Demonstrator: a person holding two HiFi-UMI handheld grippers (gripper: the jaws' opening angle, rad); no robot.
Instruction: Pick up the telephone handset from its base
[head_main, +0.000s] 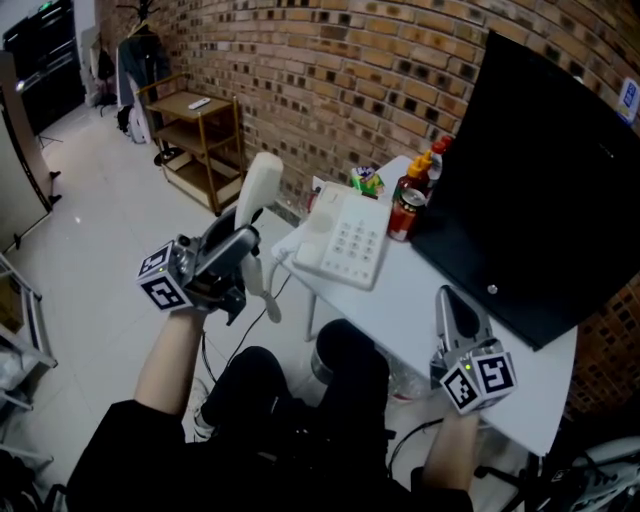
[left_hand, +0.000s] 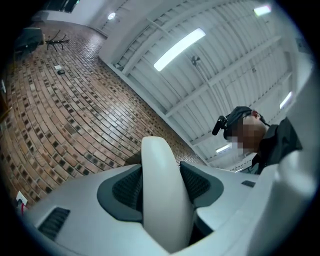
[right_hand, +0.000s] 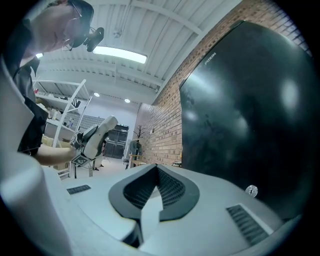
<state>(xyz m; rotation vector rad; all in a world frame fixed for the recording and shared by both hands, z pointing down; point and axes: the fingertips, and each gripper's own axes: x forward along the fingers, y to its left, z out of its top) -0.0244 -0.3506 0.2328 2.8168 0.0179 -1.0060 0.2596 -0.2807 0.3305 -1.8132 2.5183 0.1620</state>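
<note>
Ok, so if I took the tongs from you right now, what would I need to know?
Left tongs: shut on the white handset, which is held tilted upward, out past the table's left edge.
Right tongs: shut, nothing in them, down by the near side of the white table.
Phone base: on the table, with no handset on it.
Done: the handset is off its base.
Left: probably nothing, just hold it firmly.
</note>
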